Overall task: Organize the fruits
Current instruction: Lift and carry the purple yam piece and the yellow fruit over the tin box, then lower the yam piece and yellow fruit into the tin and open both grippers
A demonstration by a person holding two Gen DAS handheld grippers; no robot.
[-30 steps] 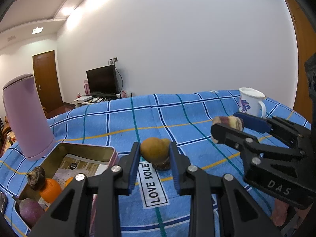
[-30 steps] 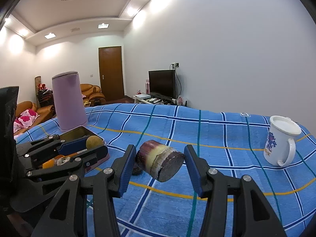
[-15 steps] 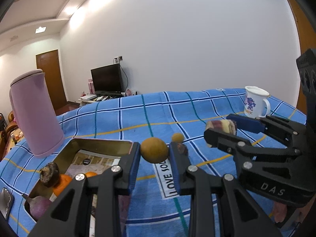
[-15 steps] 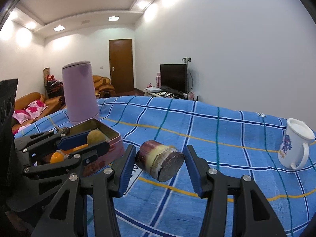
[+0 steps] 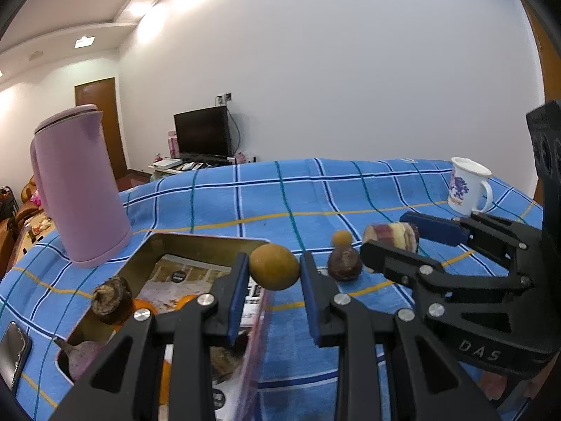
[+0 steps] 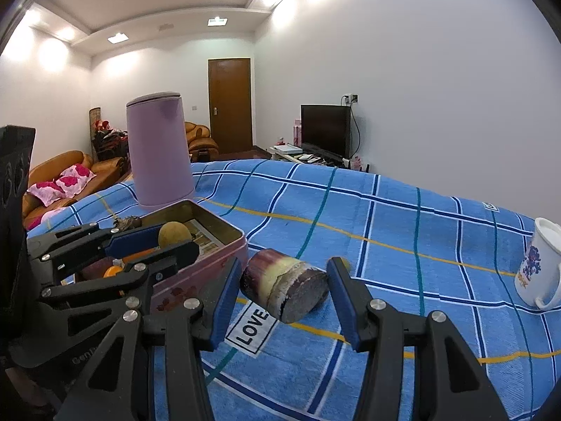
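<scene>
My left gripper (image 5: 274, 273) is shut on a small round brown-yellow fruit (image 5: 274, 271) and holds it over the near right edge of the open metal tin (image 5: 196, 242). The tin holds oranges (image 5: 140, 307), a dark knobby fruit (image 5: 112, 300) and a purple one (image 5: 82, 354). My right gripper (image 6: 284, 293) is shut on a purple sugarcane piece (image 6: 284, 289), held above the blue checked cloth just right of the tin (image 6: 217, 242). A small yellow fruit (image 5: 342, 238) and a dark round fruit (image 5: 344, 265) lie on the cloth between the grippers.
A tall pink kettle (image 5: 79, 189) stands behind the tin, also in the right wrist view (image 6: 159, 154). A white flowered mug (image 5: 468, 186) stands at the far right of the table (image 6: 538, 263). A dark phone (image 5: 12, 351) lies at the left edge.
Both grippers have moved left toward the tin with their loads. The left gripper's fruit went from above the cloth to over the tin's edge; the two loose fruits came into view.
</scene>
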